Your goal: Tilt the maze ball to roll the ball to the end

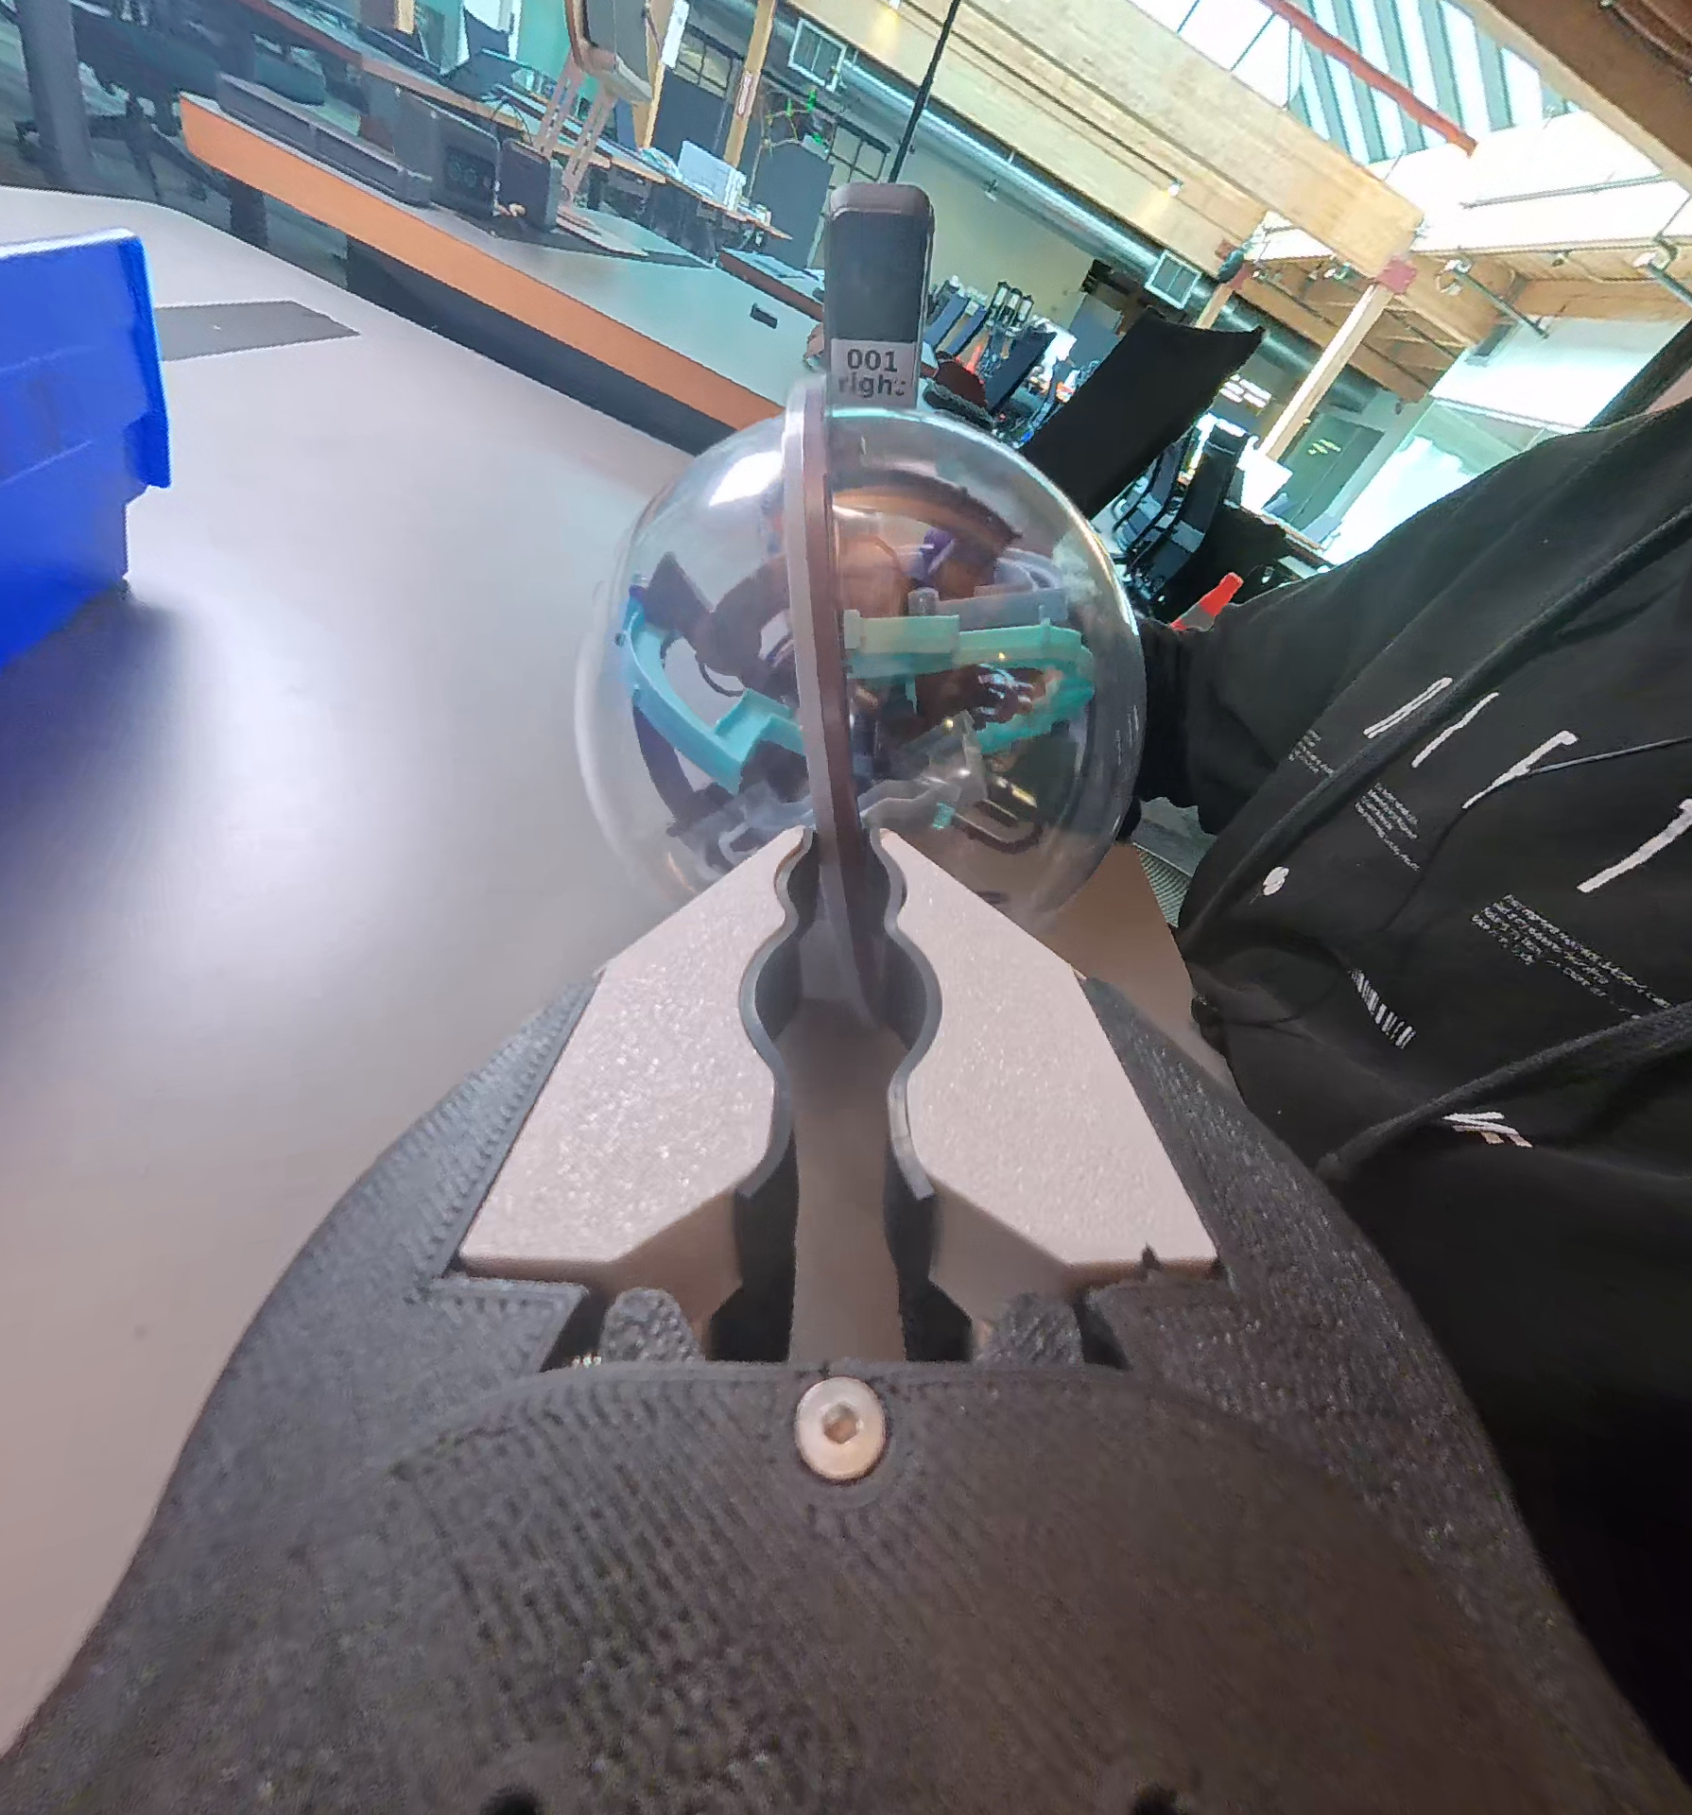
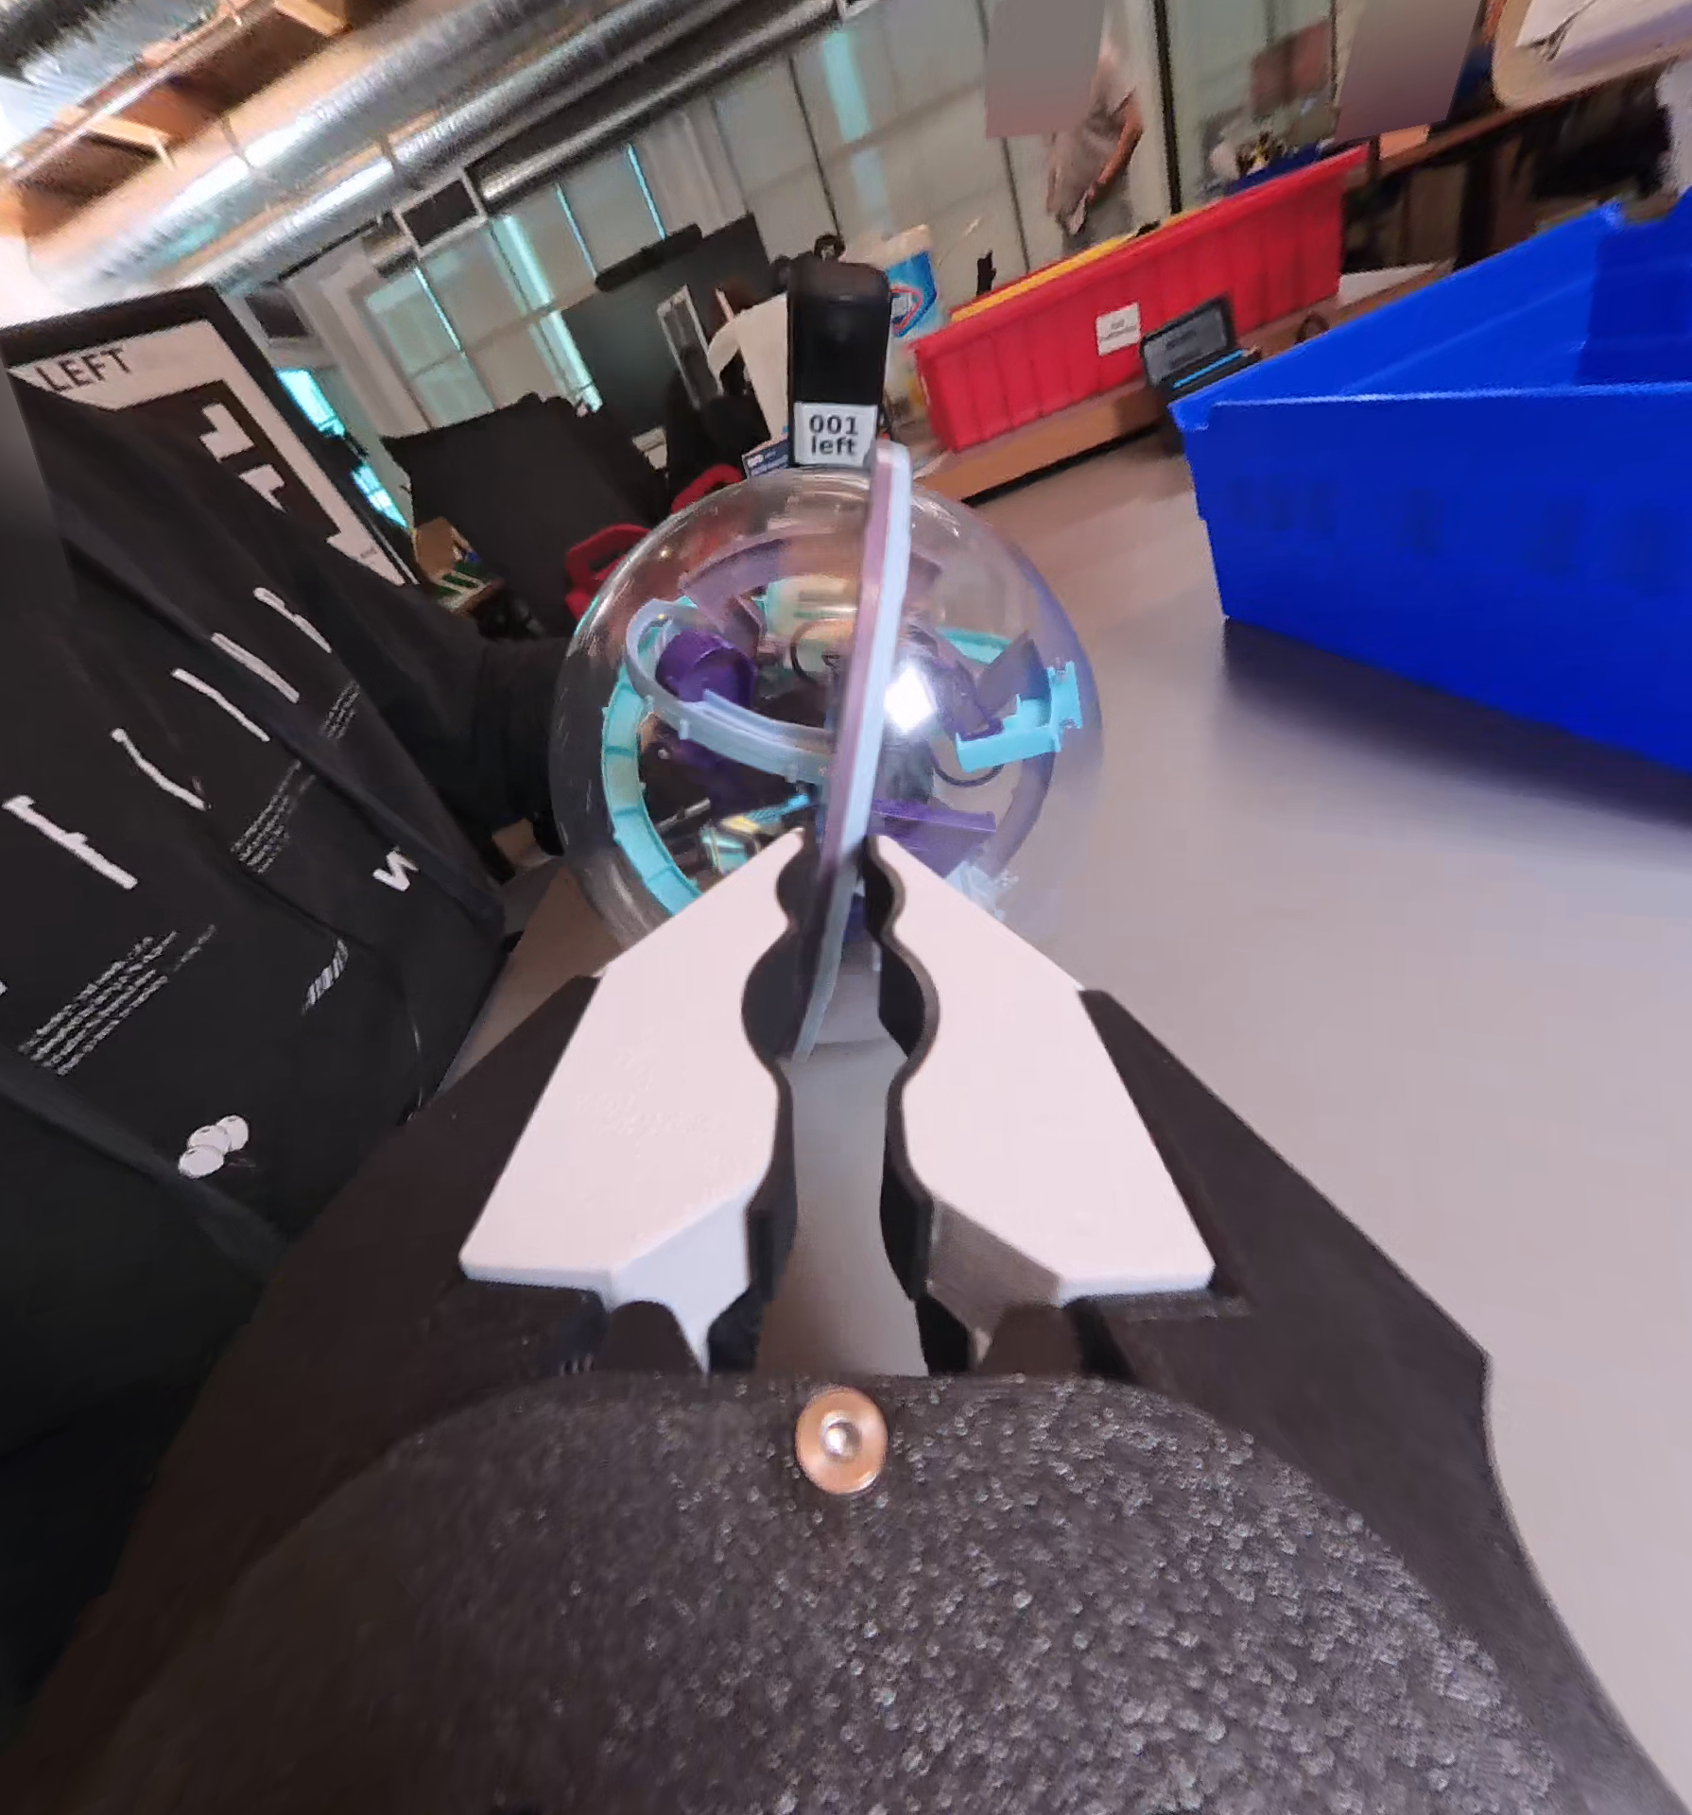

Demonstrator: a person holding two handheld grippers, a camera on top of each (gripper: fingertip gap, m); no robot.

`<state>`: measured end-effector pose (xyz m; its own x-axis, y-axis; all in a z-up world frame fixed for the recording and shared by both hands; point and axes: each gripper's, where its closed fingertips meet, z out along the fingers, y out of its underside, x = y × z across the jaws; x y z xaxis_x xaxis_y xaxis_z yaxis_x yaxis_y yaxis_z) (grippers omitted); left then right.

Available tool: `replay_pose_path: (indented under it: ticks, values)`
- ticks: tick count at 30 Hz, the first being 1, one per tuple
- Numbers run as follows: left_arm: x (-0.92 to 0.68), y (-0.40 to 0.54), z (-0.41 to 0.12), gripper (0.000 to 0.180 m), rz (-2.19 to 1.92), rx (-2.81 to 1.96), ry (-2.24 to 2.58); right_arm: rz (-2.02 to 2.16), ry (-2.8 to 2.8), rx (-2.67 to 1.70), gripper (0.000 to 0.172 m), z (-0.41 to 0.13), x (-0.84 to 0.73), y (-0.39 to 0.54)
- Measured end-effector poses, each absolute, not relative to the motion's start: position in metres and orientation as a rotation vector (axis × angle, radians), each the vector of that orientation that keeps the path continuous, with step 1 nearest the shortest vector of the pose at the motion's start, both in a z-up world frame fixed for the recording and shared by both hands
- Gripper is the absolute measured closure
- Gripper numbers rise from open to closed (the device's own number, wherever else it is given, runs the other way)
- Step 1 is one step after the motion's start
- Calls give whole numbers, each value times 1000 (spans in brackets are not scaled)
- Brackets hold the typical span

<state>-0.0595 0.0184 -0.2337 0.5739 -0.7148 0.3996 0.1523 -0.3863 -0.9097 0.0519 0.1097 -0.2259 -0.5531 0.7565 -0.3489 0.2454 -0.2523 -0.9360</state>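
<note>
Left gripper [image 1: 837, 854]: nearly together, its pale fingers [image 1: 685, 1061] clamped on the thin grey rim that rings the maze ball [image 1: 857, 668]; the rim runs edge-on down into the wavy slot between the pads.
Right gripper [image 2: 834, 854]: also nearly together, its white fingers [image 2: 665, 1080] pinching the same rim from the opposite side of the ball, the flange sitting slightly tilted in the slot.
Maze ball: a clear sphere with teal, purple and grey tracks inside, held between the two grippers above the grey worktop [image 1: 331, 786], near the edge where the person in the black hoodie [image 1: 1510, 884] sits. Whether it touches the worktop cannot be told.
Small ball inside: too small to tell among the tracks.
Opposite grippers: each view shows the other gripper's black camera post rising just behind the top of the sphere [image 1: 879, 285].
Blue bin [image 2: 1471, 550]: on the worktop toward its far side, well apart from the maze ball.
Red bin [image 2: 1117, 324]: on another bench farther back.
</note>
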Motion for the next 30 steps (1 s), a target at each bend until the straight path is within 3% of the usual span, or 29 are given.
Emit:
replay_pose_path:
  ticks: [5, 9, 15, 25, 30]
  values:
    - [-53, 16, -237, 172, -1012, -1733, 473, 1886, -1605, -1198, 167, -223, 54, 112]
    - [-52, 13, -248, 156, -1002, -1779, 515, 1822, -1633, -1164, 167, -227, 55, 112]
    - [-45, 12, -256, 174, -991, -1808, 562, 1876, -1594, -1148, 167, -223, 57, 114]
    - [-52, 19, -238, 175, -764, -1736, 596, 1752, -1635, -1057, 167, -221, 60, 112]
    - [-52, 17, -221, 175, -713, -1660, 606, 1693, -1573, -943, 167, -195, 58, 112]
